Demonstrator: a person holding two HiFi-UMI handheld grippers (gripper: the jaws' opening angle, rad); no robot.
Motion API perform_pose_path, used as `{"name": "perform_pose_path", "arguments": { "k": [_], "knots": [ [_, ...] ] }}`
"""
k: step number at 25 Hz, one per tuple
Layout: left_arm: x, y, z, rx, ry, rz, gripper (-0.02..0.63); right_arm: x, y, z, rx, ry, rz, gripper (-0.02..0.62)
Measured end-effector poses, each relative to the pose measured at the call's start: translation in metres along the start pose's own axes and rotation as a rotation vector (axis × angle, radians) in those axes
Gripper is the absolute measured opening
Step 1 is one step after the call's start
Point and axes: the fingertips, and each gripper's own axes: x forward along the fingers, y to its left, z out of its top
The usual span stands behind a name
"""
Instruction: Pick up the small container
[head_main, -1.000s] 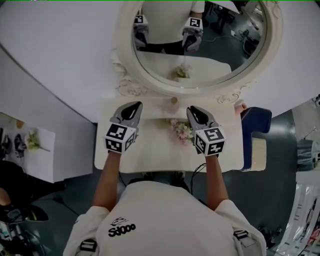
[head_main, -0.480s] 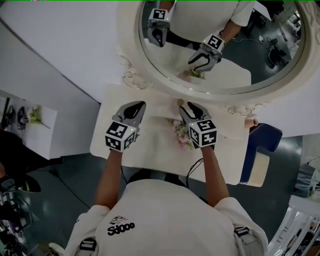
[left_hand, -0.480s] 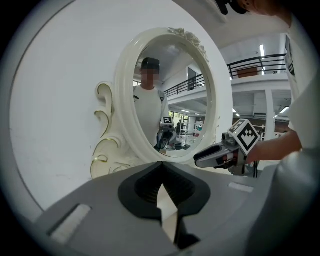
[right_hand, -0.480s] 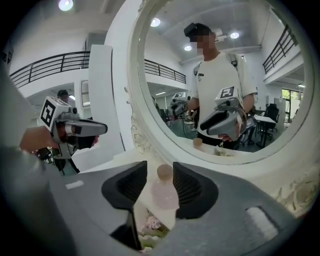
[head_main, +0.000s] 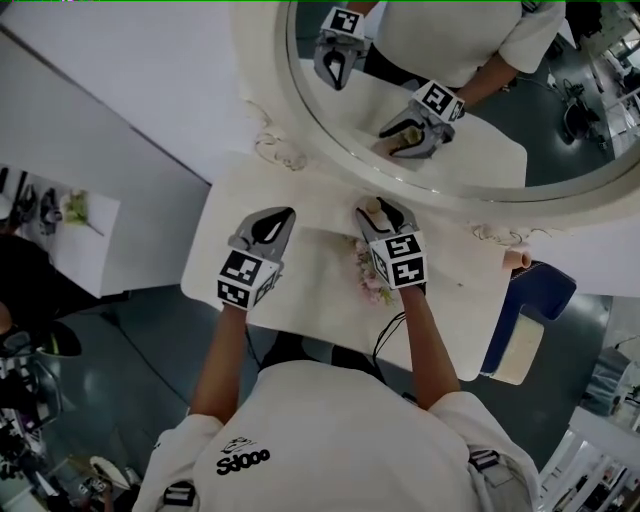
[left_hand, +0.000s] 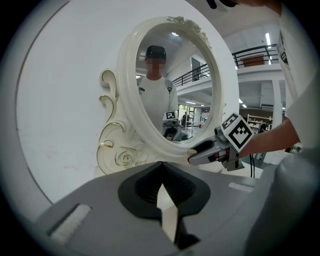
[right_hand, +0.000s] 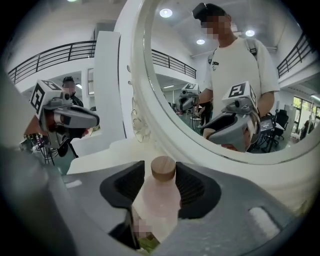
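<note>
— Where's your small bottle (right_hand: 159, 200)?
— It's standing between the jaws of your right hand-held gripper (head_main: 374, 209), which have just been opening wide, close by the mirror frame (right_hand: 140, 75). Your left hand-held gripper (head_main: 281, 217) is pressed together over open surface (head_main: 305, 295).

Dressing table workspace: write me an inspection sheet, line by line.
Surface: cream dressing table, no spills seen.
Job's things: small container, a pale pink bottle with a wooden cap, upright at the back of the table, between the jaws of the right gripper.
Clutter: sprig of pink flowers lying under the right gripper.
Grippers: right gripper open, its jaws have just been opening, pads not pressing the container; left gripper shut, nothing between its jaws.
Cables: one black cable hanging at the table's front edge.
Surroundings: oval mirror in an ornate white frame, white wall, a blue piece of furniture to the right.
</note>
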Motion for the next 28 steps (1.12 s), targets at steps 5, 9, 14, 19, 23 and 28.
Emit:
{"name": "perform_pose_path", "arguments": {
  "k": [5, 9, 14, 19, 23, 28],
  "knots": [
    [-0.003, -0.001, -0.010, 0.015, 0.019, -0.010, 0.017, 0.010, -0.004, -0.002, -0.002, -0.010, -0.043, 0.142],
    [-0.004, 0.000, -0.008, 0.030, 0.013, -0.030, 0.017, 0.009, -0.009, -0.003, 0.009, -0.016, -0.078, 0.138],
    [-0.008, 0.002, 0.002, 0.056, -0.017, -0.074, 0.017, 0.000, -0.008, -0.004, 0.024, 0.000, -0.139, 0.138],
    [-0.005, 0.002, 0.013, 0.091, -0.053, -0.157, 0.017, -0.027, -0.008, 0.006, 0.076, -0.051, -0.225, 0.138],
    [0.000, -0.004, 0.029, 0.120, -0.085, -0.219, 0.017, -0.061, -0.011, 0.021, 0.108, -0.111, -0.307, 0.138],
    [0.002, -0.018, 0.060, 0.290, -0.119, -0.228, 0.017, -0.113, -0.014, 0.039, 0.121, -0.163, -0.385, 0.138]
  ]
}}
